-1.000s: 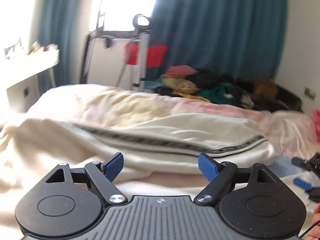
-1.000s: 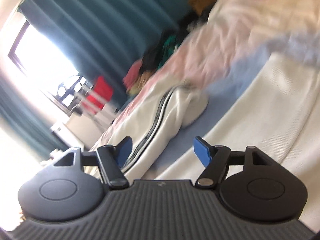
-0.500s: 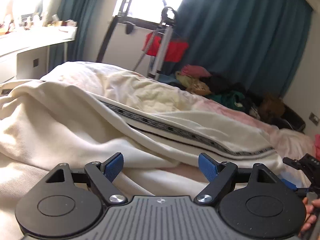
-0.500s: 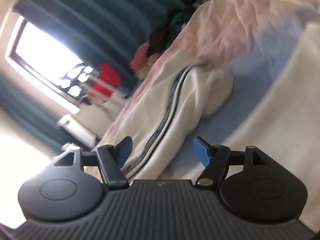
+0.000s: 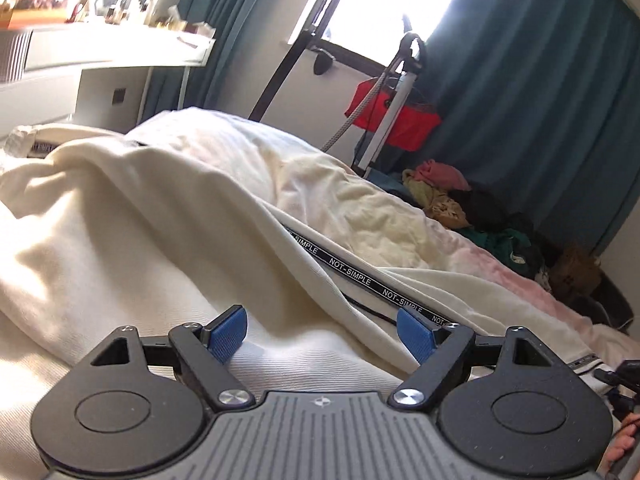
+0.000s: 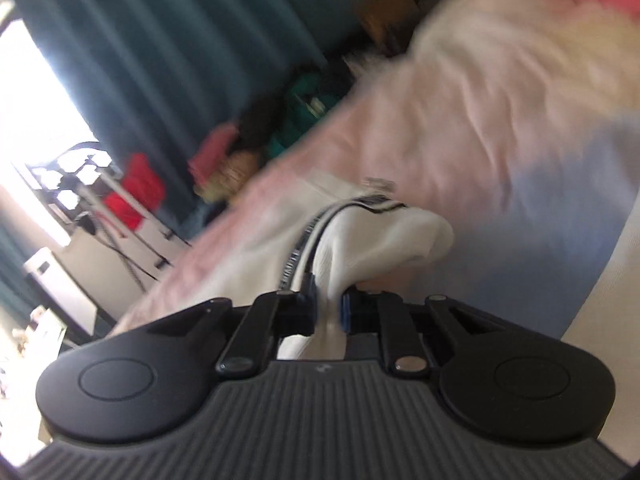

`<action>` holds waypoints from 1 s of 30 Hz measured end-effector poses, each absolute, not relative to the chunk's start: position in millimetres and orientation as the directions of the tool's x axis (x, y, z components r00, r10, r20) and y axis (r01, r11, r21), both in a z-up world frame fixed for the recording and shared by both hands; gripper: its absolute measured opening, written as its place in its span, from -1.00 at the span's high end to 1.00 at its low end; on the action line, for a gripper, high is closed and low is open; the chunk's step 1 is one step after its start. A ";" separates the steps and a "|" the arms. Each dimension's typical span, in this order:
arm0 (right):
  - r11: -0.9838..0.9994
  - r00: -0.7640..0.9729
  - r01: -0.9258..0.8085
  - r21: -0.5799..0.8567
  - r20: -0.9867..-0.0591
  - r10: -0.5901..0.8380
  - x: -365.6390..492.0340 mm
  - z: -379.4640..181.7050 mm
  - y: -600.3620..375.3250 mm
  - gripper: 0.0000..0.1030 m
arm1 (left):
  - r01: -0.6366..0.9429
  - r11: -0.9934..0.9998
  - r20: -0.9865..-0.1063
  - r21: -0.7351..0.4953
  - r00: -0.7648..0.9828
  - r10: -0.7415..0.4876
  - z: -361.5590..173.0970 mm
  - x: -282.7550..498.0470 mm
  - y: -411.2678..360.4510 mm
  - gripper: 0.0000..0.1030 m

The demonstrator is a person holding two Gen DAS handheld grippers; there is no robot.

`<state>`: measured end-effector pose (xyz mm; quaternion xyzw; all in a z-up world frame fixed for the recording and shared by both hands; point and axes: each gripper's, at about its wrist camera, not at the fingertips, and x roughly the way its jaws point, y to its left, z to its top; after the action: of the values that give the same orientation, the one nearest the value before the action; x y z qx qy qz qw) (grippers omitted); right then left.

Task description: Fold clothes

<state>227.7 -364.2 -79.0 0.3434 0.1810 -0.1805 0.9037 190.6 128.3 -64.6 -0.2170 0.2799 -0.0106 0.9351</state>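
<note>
A cream ribbed garment (image 5: 168,248) with a black "NOT-SIMPLE" tape stripe (image 5: 360,276) lies crumpled across the bed. My left gripper (image 5: 322,334) is open and empty, its blue pads just above the cream cloth. In the right wrist view, my right gripper (image 6: 327,314) is shut on a fold of the same cream garment (image 6: 384,236), close to its striped edge (image 6: 308,236). The view is blurred. The right gripper's tip also shows in the left wrist view (image 5: 624,376) at the far right edge.
The bed has a pink-and-cream duvet (image 5: 500,264) and a pale blue sheet (image 6: 560,216). A pile of mixed clothes (image 5: 472,208) lies at the far side before teal curtains (image 5: 540,100). A red bag on a stand (image 5: 394,120) and a white desk (image 5: 100,60) are behind.
My right gripper has moved onto the striped edge of the cream garment and shut on it. My left gripper has swung left and closer to the cloth, still open.
</note>
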 end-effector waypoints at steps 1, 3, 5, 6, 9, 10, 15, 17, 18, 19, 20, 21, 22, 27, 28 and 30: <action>0.722 0.881 0.433 0.540 -0.422 -0.212 217.8 -64.3 -357.3 0.74 | -0.107 0.895 -0.519 -0.433 0.841 -0.151 -63.3 189.6 132.3 -0.62; 0.767 0.898 0.411 0.492 -0.365 -0.246 194.5 -32.9 -338.7 0.74 | -0.113 0.871 -0.509 -0.478 0.844 -0.169 -57.9 182.7 142.4 -0.62; 0.793 0.916 0.385 0.473 -0.302 -0.264 168.9 -4.5 -321.9 0.74 | -0.115 0.866 -0.499 -0.487 0.850 -0.168 -50.0 170.6 147.6 -0.62; 0.801 0.923 0.375 0.466 -0.271 -0.274 155.9 9.2 -314.3 0.74 | -0.115 0.866 -0.495 -0.487 0.853 -0.166 -45.7 163.9 149.5 -0.62; 0.817 0.931 0.363 0.447 -0.201 -0.304 139.4 36.5 -301.5 0.74 | -0.109 0.872 -0.473 -0.478 0.868 -0.151 -36.5 147.5 151.8 -0.63; 0.822 0.930 0.367 0.435 -0.189 -0.315 143.2 42.4 -299.9 0.74 | -0.113 0.875 -0.472 -0.471 0.870 -0.141 -35.8 144.1 151.0 -0.63; 0.804 0.900 0.435 0.404 -0.218 -0.377 188.8 61.0 -305.1 0.74 | -0.126 0.885 -0.518 -0.449 0.844 -0.142 -45.5 146.6 140.7 -0.64; 0.784 0.860 0.508 0.356 -0.267 -0.435 232.4 54.9 -314.5 0.75 | -0.133 0.894 -0.533 -0.428 0.836 -0.131 -50.6 152.7 135.4 -0.64; 0.777 0.838 0.541 0.323 -0.283 -0.466 255.4 48.5 -319.6 0.75 | -0.136 0.899 -0.538 -0.417 0.834 -0.123 -53.4 156.0 133.0 -0.64; 0.768 0.816 0.572 0.289 -0.299 -0.495 278.2 42.1 -324.8 0.77 | -0.142 0.904 -0.541 -0.403 0.833 -0.111 -56.4 159.7 131.2 -0.64; 0.761 0.795 0.596 0.256 -0.316 -0.517 299.8 36.3 -330.2 0.78 | -0.147 0.909 -0.544 -0.389 0.833 -0.097 -59.2 163.9 129.7 -0.64; 0.753 0.780 0.615 0.234 -0.325 -0.535 317.9 31.8 -334.4 0.78 | -0.152 0.914 -0.545 -0.375 0.834 -0.085 -62.4 168.2 128.5 -0.64; 0.749 0.771 0.625 0.221 -0.327 -0.546 334.4 26.0 -339.4 0.80 | -0.155 0.919 -0.545 -0.363 0.835 -0.075 -65.9 172.5 127.5 -0.64; 0.754 0.748 0.640 0.148 -0.345 -0.567 404.4 -11.7 -354.9 0.88 | -0.139 0.947 -0.526 -0.291 0.850 -0.037 -82.6 193.5 115.5 -0.64; 0.754 0.745 0.640 0.146 -0.357 -0.563 412.5 -20.5 -359.7 0.88 | -0.129 0.953 -0.517 -0.275 0.855 -0.034 -85.4 196.8 111.4 -0.64; 0.758 0.741 0.637 0.141 -0.386 -0.550 420.2 -38.6 -367.7 0.88 | -0.110 0.964 -0.504 -0.244 0.863 -0.029 -90.4 202.7 102.7 -0.64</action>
<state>420.2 -367.7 -38.6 0.1332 0.1626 -0.3214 0.9233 202.7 102.7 -90.4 -0.1331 0.2608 0.0211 0.9559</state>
